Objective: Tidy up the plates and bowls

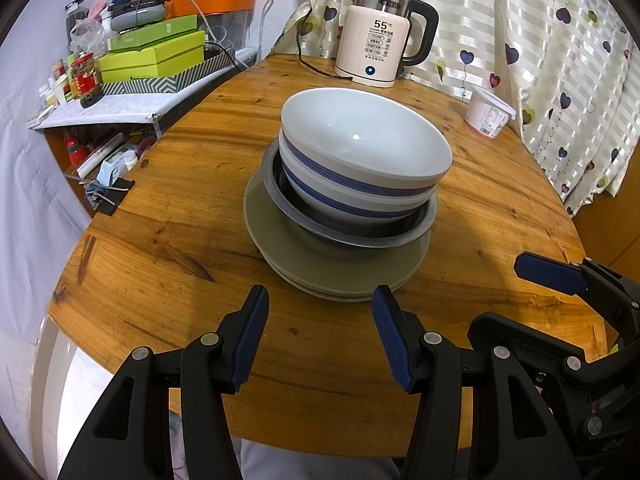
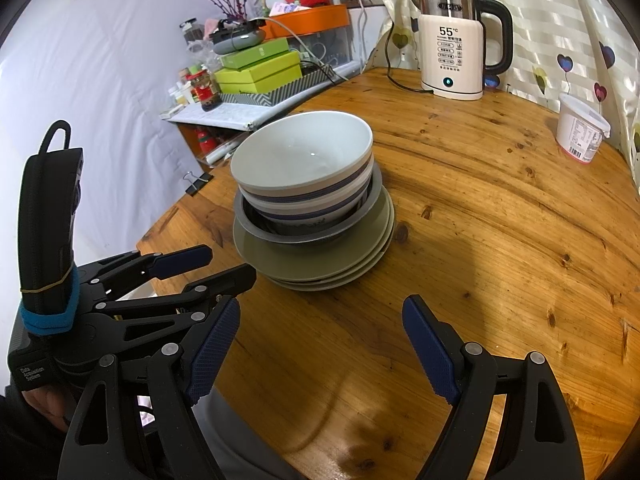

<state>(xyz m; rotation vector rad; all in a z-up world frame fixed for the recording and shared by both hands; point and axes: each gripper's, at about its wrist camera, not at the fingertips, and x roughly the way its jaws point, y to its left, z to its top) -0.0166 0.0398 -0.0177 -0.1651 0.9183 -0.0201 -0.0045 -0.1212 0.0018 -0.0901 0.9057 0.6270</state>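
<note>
One stack stands mid-table. Nested white bowls with blue bands [image 1: 360, 152] [image 2: 304, 168] sit in a metal bowl [image 1: 352, 228] [image 2: 360, 216], which rests on a pile of grey-green plates [image 1: 340, 272] [image 2: 320, 260]. My left gripper [image 1: 320, 300] hangs open just in front of the plates, nothing between its blue pads. My right gripper [image 2: 320, 312] is open wider, also short of the stack and empty. In the left wrist view the right gripper's finger [image 1: 548, 274] shows at the right edge; in the right wrist view the left gripper [image 2: 216, 268] shows at the left.
A white electric kettle [image 1: 380, 36] [image 2: 456, 52] with a cord stands at the table's far edge by the curtain. A white tub [image 1: 490, 114] [image 2: 580, 132] sits at the far right. A cluttered side shelf with green boxes [image 1: 152, 56] [image 2: 256, 68] lies to the left. The round wooden table [image 1: 160, 260] [image 2: 500, 240] ends close below both grippers.
</note>
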